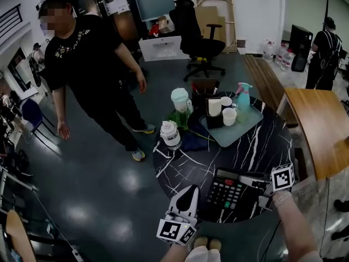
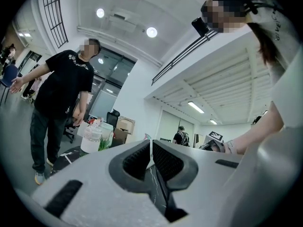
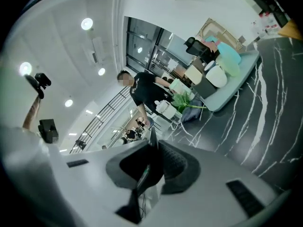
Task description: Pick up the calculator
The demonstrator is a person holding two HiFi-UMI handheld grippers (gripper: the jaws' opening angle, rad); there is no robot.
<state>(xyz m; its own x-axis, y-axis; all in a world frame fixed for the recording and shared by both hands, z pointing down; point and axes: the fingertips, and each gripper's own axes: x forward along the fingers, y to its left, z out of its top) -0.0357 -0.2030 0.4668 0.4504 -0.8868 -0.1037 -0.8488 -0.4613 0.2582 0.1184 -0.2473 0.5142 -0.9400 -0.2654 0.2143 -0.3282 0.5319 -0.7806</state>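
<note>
Calculator (image 1: 229,192) is clamped edge-on in right gripper (image 3: 154,144) fingers (left gripper (image 2: 151,145) fingers together, empty); a firm, level lift is advised.

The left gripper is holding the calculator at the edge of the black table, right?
No, it is the right gripper that holds the calculator at the edge of the black table. The head view shows this. The left gripper is shut and holds nothing.
</note>
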